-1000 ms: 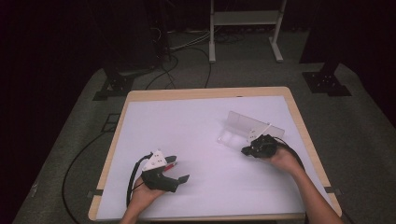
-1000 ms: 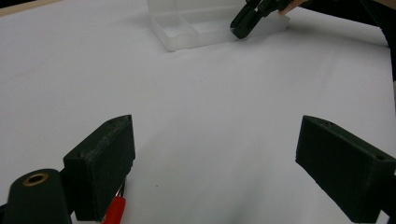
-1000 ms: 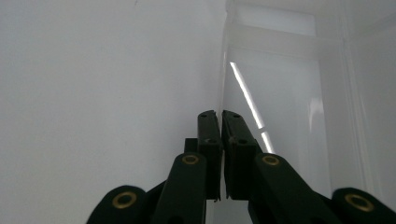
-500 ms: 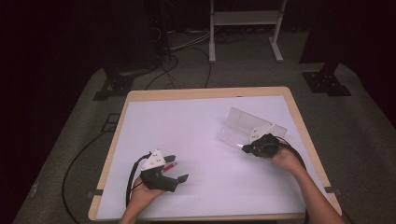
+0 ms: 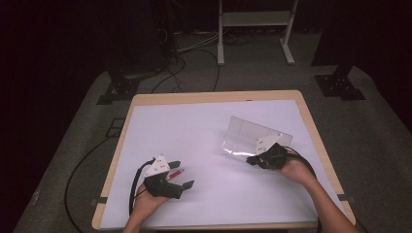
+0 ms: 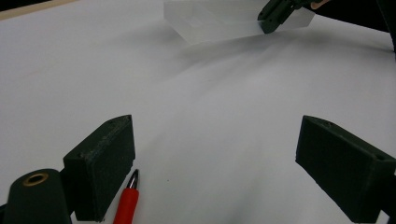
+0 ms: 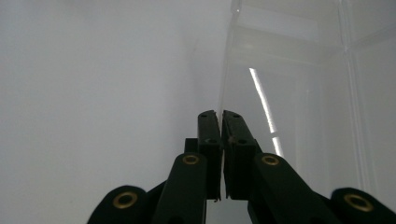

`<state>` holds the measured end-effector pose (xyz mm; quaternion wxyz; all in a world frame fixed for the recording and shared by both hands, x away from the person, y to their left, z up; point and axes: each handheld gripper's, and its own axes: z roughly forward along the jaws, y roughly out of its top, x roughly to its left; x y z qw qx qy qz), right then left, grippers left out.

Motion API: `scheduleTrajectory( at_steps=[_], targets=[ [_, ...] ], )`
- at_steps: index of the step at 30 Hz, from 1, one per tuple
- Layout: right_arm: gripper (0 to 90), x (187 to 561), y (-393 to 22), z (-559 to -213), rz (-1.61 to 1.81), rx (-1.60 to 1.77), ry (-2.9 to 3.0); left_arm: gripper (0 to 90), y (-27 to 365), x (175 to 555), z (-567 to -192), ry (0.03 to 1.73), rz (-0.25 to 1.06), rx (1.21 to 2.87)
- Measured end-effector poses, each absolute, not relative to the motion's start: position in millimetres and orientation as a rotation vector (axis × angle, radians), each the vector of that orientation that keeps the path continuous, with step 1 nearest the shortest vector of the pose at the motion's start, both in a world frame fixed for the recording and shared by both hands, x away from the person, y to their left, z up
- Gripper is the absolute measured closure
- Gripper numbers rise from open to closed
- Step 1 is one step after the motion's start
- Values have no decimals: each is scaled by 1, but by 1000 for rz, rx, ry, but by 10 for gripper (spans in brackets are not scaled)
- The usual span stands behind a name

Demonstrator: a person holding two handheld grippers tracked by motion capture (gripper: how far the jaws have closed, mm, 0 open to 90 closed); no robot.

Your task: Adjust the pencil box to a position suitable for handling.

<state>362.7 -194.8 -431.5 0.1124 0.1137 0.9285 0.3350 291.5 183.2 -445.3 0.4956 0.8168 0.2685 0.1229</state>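
Observation:
A clear plastic case (image 5: 248,135) lies on the right half of the white table top (image 5: 204,131), one panel raised at an angle. My right gripper (image 5: 253,159) is at its near edge, shut on the thin clear panel (image 7: 225,79), whose edge runs up from between the two closed pads. The case (image 6: 219,21) and the right gripper (image 6: 270,23) also show far off in the left gripper view. My left gripper (image 5: 183,174) rests open at the front left. A red pen (image 5: 176,173) lies on the table between its jaws, close to the left pad (image 6: 105,168), its tip (image 6: 133,178) pointing away.
The table has a wooden rim (image 5: 216,96). A black cable (image 5: 133,187) trails from the left gripper over the front left corner. Behind the table stand a white frame (image 5: 252,29) and dark stand feet (image 5: 340,85), with cables on the grey floor.
My right gripper has risen slightly with the clear panel in it, and the panel tilts up more. The left gripper and the pen have stayed put.

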Motion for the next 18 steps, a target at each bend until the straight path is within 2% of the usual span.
scheduleTrajectory(
  at_steps=[18],
  targets=[
    [865,345,-173,-432,1025,187,2768,109,186,292,-445,658,303,1984]
  ],
)
